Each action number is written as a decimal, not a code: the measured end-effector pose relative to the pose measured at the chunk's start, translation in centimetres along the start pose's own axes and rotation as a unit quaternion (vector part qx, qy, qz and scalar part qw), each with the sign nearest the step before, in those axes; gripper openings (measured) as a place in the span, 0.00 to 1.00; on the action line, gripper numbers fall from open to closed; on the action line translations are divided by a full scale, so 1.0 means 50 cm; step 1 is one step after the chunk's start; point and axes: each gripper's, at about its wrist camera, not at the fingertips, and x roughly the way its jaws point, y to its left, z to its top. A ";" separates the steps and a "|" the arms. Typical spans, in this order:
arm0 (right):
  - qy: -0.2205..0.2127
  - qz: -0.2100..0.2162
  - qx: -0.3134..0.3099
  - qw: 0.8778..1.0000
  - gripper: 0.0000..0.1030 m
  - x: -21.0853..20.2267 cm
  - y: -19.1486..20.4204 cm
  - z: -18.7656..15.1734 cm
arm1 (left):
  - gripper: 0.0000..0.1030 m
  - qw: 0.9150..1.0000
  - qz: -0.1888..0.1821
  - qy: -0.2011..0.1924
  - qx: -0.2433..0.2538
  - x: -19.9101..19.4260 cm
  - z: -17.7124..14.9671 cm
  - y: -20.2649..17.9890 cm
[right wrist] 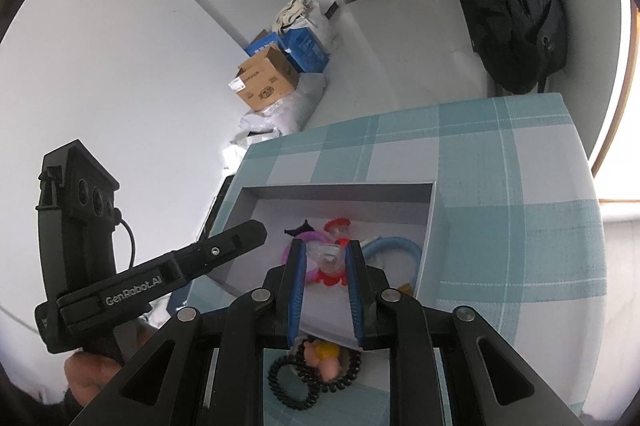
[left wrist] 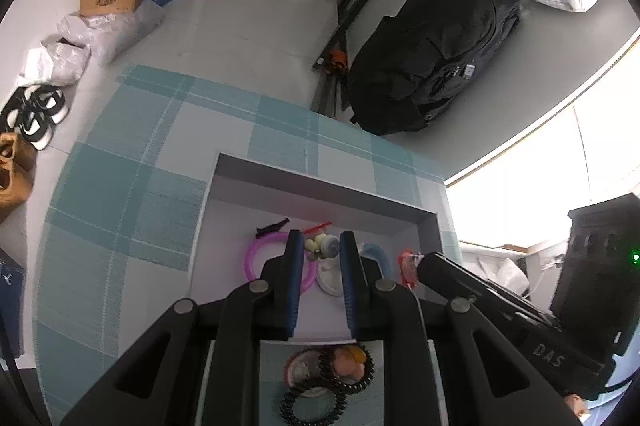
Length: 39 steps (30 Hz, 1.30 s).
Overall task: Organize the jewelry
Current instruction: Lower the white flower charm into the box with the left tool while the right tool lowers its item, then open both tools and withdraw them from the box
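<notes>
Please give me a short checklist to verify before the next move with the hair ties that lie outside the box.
1. Left tongs open, holding nothing: ok.
2. Right tongs open, holding nothing: ok.
3. Black coil hair ties lie outside the box, on the checked cloth: ok.
4. Box has bare floor left: ok.
5. Ties free of the orange charm: cannot tell.

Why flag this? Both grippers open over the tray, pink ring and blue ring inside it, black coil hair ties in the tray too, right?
Not quite: the black coil hair ties lie outside the tray, on the checked cloth near its front edge, as the left wrist view shows. The rest holds.
</notes>
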 end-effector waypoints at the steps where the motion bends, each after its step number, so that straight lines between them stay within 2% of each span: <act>1: -0.005 -0.005 -0.002 1.000 0.21 -0.003 0.001 0.001 | 0.14 1.000 -0.001 0.006 -0.002 0.001 0.001 0.000; 2: -0.007 -0.007 -0.003 1.000 0.24 -0.004 0.001 0.001 | 0.19 1.000 -0.007 0.009 -0.007 0.003 0.001 0.002; 3: -0.011 -0.005 -0.004 1.000 0.25 -0.008 0.002 0.002 | 0.31 1.000 -0.012 0.012 -0.013 0.003 0.002 0.006; 4: -0.014 -0.002 -0.003 1.000 0.29 -0.012 0.002 0.003 | 0.39 1.000 -0.019 0.013 -0.020 0.003 0.002 0.008; 5: -0.019 0.000 -0.003 1.000 0.39 -0.017 0.003 0.003 | 0.57 0.999 -0.023 0.010 -0.026 0.000 0.002 0.011; 6: -0.026 0.000 -0.004 1.000 0.44 -0.024 0.003 0.003 | 0.65 0.999 -0.025 0.004 -0.033 -0.005 0.001 0.013; 7: -0.033 0.000 -0.005 0.999 0.54 -0.030 0.004 0.004 | 0.66 0.999 -0.028 -0.004 -0.036 -0.012 0.001 0.015; 8: -0.041 0.001 -0.005 0.999 0.59 -0.038 0.004 0.005 | 0.66 0.999 -0.034 -0.006 -0.036 -0.016 0.001 0.013; 12: -0.067 -0.011 -0.001 0.998 0.67 -0.067 -0.004 0.006 | 0.67 0.999 -0.035 -0.013 -0.024 -0.027 -0.002 0.005; 20: -0.077 -0.031 0.004 0.997 0.81 -0.089 -0.018 0.001 | 0.67 1.000 -0.001 -0.021 -0.010 -0.034 -0.013 0.004; 23: -0.088 -0.038 -0.008 0.995 0.87 -0.103 -0.011 -0.004 | 0.67 1.000 -0.001 -0.030 -0.003 -0.046 -0.022 0.003; 29: -0.096 -0.040 -0.023 0.994 0.93 -0.116 -0.004 -0.017 | 0.67 0.999 0.000 -0.045 0.004 -0.064 -0.042 0.001; 32: -0.094 -0.043 -0.026 0.994 0.94 -0.119 -0.004 -0.026 | 0.67 0.999 -0.006 -0.035 0.006 -0.066 -0.057 0.000; 39: -0.100 -0.062 -0.026 0.993 0.98 -0.134 -0.007 -0.051 | 0.68 0.999 0.009 -0.040 0.022 -0.086 -0.088 -0.007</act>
